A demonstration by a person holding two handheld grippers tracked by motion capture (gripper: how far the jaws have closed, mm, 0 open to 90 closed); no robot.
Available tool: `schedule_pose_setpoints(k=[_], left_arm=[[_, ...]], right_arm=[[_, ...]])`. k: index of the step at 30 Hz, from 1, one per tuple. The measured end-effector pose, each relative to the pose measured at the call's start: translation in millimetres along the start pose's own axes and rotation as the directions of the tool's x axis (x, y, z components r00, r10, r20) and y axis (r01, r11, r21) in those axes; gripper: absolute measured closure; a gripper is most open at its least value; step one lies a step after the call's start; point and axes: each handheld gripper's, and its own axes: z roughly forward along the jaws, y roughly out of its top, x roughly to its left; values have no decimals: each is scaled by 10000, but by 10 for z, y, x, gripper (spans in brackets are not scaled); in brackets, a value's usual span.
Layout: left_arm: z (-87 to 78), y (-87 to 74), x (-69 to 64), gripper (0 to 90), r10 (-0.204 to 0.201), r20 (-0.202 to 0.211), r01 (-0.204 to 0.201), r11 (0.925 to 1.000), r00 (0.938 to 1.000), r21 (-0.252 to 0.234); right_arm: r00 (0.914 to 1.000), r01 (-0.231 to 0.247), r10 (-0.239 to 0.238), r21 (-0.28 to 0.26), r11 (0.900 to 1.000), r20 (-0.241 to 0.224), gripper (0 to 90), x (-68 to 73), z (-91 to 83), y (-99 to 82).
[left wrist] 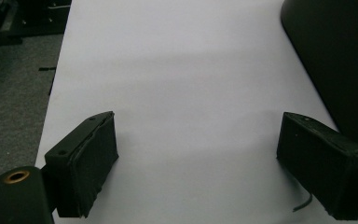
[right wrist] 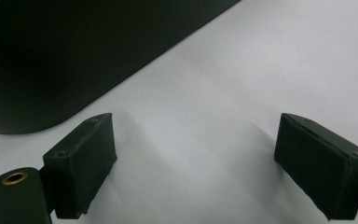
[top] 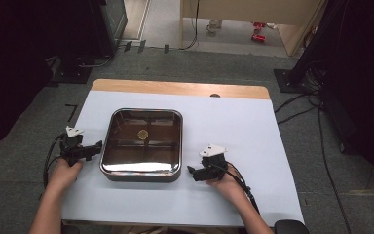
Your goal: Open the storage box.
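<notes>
The pan (top: 141, 145) sits at frame centre on the table (top: 253, 131), between both tongs. Left tongs (top: 99, 147) nearly touch its left wall; right tongs (top: 191, 171) stand slightly farther off. Both are apart, empty.

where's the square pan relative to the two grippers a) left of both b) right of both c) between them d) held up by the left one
c, the square pan sits on the table with the left gripper at its left side and the right gripper at its right, neither touching it.
</notes>
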Motion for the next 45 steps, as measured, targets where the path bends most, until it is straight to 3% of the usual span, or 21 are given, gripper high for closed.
schedule_pose_setpoints(k=[12, 16, 17, 22, 26, 33, 42, 45], left_arm=[[0, 0, 0, 121, 0, -1, 0, 10000, 10000, -1], [0, 0, -1, 121, -9, 0, 9, 10000, 10000, -8], [0, 0, 1, 121, 9, -2, -9, 10000, 10000, 6], [0, 0, 0, 121, 7, -3, -7, 10000, 10000, 4], [0, -1, 0, 121, 8, -5, -8, 10000, 10000, -3], [0, 0, 0, 121, 8, -3, -8, 10000, 10000, 0], [0, -1, 0, 121, 8, -5, -8, 10000, 10000, -10], [0, -1, 0, 121, 6, -4, -6, 10000, 10000, -8]], right_arm=[[10000, -14, 16, 422, 9991, -53, 160, -4, -20, 52], [9995, -204, 215, 474, 9987, -233, 186, -21, -42, 63], [9977, -445, 471, 524, 9976, -488, 213, -39, -64, 76], [9971, -528, 571, 827, 9952, -506, 214, -53, -98, 120], [9962, -640, 680, 723, 9953, -549, 218, -60, -132, 167], [9889, -1051, 1125, 787, 9913, -973, 243, -108, -275, 326], [9913, -833, 884, 550, 9950, -976, 250, -151, -364, 508], [9925, -653, 690, 397, 9971, -1008, 250, -135, -397, 644]])
